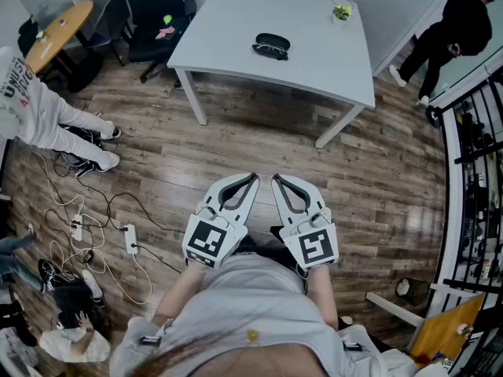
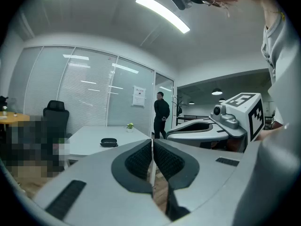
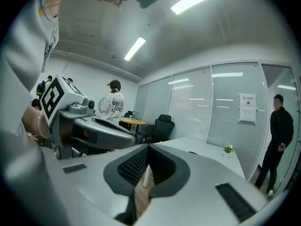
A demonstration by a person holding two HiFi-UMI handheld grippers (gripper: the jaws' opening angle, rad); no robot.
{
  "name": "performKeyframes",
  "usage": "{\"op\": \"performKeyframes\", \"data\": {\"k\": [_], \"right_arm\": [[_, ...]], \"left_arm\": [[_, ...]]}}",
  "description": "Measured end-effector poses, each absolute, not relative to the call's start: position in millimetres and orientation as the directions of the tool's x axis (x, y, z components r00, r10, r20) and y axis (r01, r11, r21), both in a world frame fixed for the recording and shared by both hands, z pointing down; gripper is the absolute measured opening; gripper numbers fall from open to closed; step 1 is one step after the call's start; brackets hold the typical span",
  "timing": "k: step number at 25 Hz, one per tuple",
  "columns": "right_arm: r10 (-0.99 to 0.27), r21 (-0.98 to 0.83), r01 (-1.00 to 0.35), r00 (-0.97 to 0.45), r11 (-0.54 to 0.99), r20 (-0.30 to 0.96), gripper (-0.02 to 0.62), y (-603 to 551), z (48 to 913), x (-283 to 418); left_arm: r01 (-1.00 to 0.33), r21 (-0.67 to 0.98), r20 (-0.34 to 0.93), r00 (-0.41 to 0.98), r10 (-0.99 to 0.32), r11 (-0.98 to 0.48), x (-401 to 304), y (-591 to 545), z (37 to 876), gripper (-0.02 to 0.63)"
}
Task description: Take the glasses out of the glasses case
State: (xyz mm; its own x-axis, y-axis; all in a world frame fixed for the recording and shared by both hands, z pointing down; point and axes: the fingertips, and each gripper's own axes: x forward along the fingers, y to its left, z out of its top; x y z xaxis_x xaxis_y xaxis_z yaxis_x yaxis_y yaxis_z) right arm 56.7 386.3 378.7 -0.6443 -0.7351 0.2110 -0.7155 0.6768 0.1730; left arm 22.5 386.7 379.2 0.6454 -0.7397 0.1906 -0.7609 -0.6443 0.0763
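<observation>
Near the middle of the white worktop (image 1: 228, 22), somewhat closer to its near edge, lies the dark glasses case (image 1: 271, 45), alone and untouched; can't tell from this far whether its lid is up or what is inside. Small potted plant (image 1: 341, 12) sits by the far right corner of the worktop, well apart from the case. Left tongs (image 1: 252, 179) and right tongs (image 1: 276, 179) are held side by side low in front of the person's body, over the wood floor (image 1: 259, 144), well apart from the worktop, tips pointing toward it. Left gripper view: tongs together, ribbed pads (image 2: 141, 160) meeting at the tip, nothing between them; the case (image 2: 108, 142) and plant (image 2: 130, 125) show beyond on the worktop. Right gripper view: tongs together too, tips touching, nothing gripped, only floor visible through the slit lower down. Marker cubes sit at the rear of each, left (image 1: 209, 240), right (image 1: 314, 247). Black office chair (image 1: 153, 14) stands off the worktop's far left corner, round wooden table (image 1: 59, 30) further left. Person in black (image 1: 460, 22) stands beyond the right edge; person in a white hoodie (image 1: 31, 104) is on the left. Power strips and cables (image 1: 130, 238) lie on the floor at left.
</observation>
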Motion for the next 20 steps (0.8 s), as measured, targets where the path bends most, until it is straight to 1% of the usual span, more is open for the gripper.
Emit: {"op": "performKeyframes", "data": {"k": [5, 6, 7, 8, 9, 10, 20], "right_arm": [[-0.726, 0.162, -0.708, -0.659, 0.687, 0.199, 0.023, 386, 381, 57], [-0.724, 0.160, -0.707, -0.660, 0.689, 0.200, 0.046, 385, 381, 57], [-0.723, 0.158, -0.707, -0.661, 0.690, 0.199, 0.054, 385, 382, 56], [-0.723, 0.155, -0.707, -0.662, 0.690, 0.199, 0.057, 385, 384, 55], [-0.723, 0.148, -0.709, -0.661, 0.689, 0.200, 0.071, 385, 385, 54], [-0.723, 0.140, -0.711, -0.661, 0.689, 0.202, 0.074, 384, 386, 53], [-0.702, 0.124, -0.694, -0.677, 0.709, 0.223, 0.074, 352, 393, 40]], "left_arm": [[-0.772, 0.077, 0.192, 0.632, -0.750, -0.631, 24, 385, 384, 0.038], [-0.775, 0.080, 0.193, 0.629, -0.753, -0.627, 24, 385, 385, 0.038], [-0.778, 0.083, 0.194, 0.625, -0.756, -0.623, 23, 384, 386, 0.041], [-0.780, 0.086, 0.195, 0.623, -0.758, -0.619, 21, 383, 388, 0.054], [-0.781, 0.090, 0.198, 0.622, -0.758, -0.618, 19, 383, 389, 0.080], [-0.782, 0.092, 0.199, 0.621, -0.758, -0.617, 17, 382, 390, 0.086], [-0.803, 0.105, 0.209, 0.595, -0.776, -0.587, -2, 357, 393, 0.086]]}}
